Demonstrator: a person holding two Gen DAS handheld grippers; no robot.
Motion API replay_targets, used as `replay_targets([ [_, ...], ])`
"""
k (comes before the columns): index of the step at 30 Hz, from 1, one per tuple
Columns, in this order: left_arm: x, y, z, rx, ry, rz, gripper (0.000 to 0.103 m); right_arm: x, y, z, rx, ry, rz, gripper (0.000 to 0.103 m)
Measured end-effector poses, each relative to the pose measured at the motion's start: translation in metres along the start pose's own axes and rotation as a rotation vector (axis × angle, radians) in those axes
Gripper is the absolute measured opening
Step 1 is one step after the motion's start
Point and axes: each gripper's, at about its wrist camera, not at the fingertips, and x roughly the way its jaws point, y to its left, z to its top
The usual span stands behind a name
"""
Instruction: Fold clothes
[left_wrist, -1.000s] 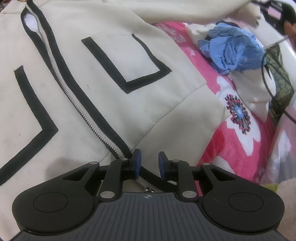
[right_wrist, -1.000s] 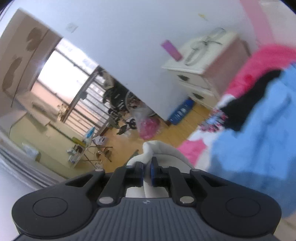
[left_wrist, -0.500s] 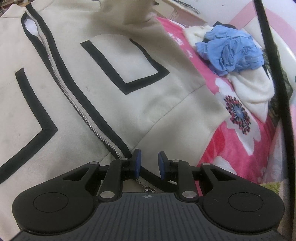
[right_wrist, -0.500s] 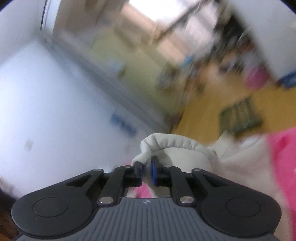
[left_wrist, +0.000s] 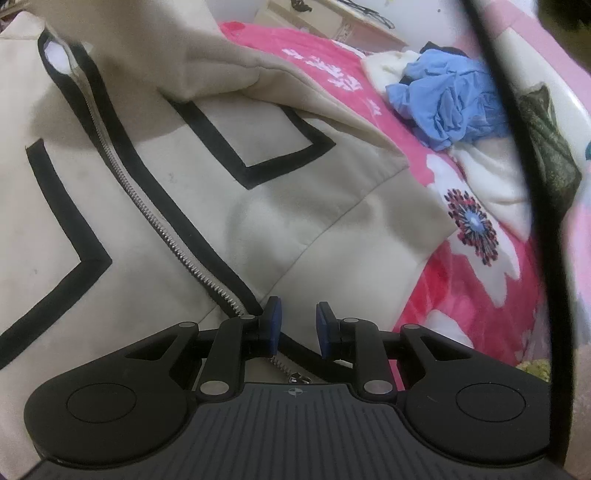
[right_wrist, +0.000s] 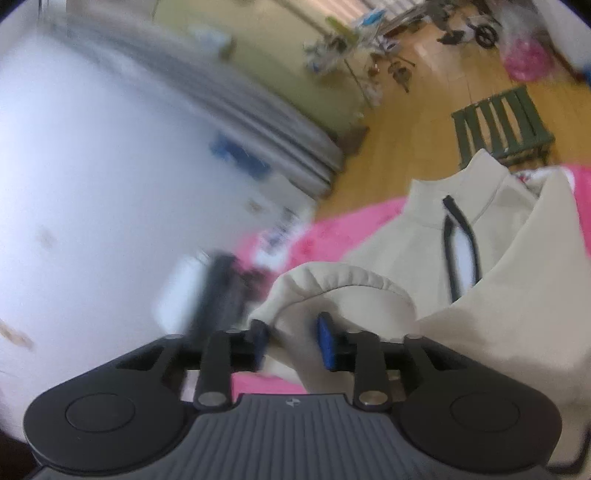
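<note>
A cream jacket (left_wrist: 295, 221) with black trim and a metal zipper (left_wrist: 166, 236) lies flat on a pink floral bedspread (left_wrist: 461, 295). One sleeve (left_wrist: 229, 62) is draped across its upper chest. My left gripper (left_wrist: 299, 328) hovers open at the bottom hem by the zipper's end, clamping nothing. In the right wrist view the sleeve cuff (right_wrist: 340, 291) sits loosely between the spread fingers of my right gripper (right_wrist: 293, 343), which is open. Beyond it the jacket's collar (right_wrist: 461, 192) shows.
A crumpled blue garment (left_wrist: 450, 103) lies on white cloth at the bed's far right, beside a dark green fabric (left_wrist: 546, 155). A black cable (left_wrist: 517, 147) crosses the right side. A pale dresser (left_wrist: 332, 18) stands behind the bed. A green stool (right_wrist: 502, 122) stands on the wood floor.
My right gripper swung the sleeve over onto the jacket's chest and has opened around the cuff. The left gripper has stayed open at the hem.
</note>
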Motion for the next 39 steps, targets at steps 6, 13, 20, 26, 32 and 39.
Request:
replay_targets([
  [6,0.001,-0.007,-0.002,0.066,0.002,0.032,0.022,0.102,0.078,-0.042,-0.688,0.259,-0.327,0.072],
  [13,-0.003,-0.005,-0.005,0.076,-0.013,0.021,0.023,0.085,0.085,-0.041,-0.624,0.225,0.008,0.074],
  [20,-0.035,0.010,-0.001,0.030,-0.073,-0.007,0.033,-0.054,-0.029,-0.015,-0.093,-0.086,0.246,0.074],
  [26,-0.076,0.046,0.004,-0.093,-0.123,-0.056,0.040,-0.161,-0.133,-0.094,0.234,-0.357,0.175,0.072],
  [32,-0.108,0.063,0.025,-0.075,-0.158,0.105,0.042,-0.115,-0.185,-0.158,0.482,-0.340,0.091,0.051],
  [39,-0.115,0.058,0.061,0.014,-0.191,0.304,0.043,-0.052,-0.229,-0.185,0.710,-0.343,0.050,0.053],
])
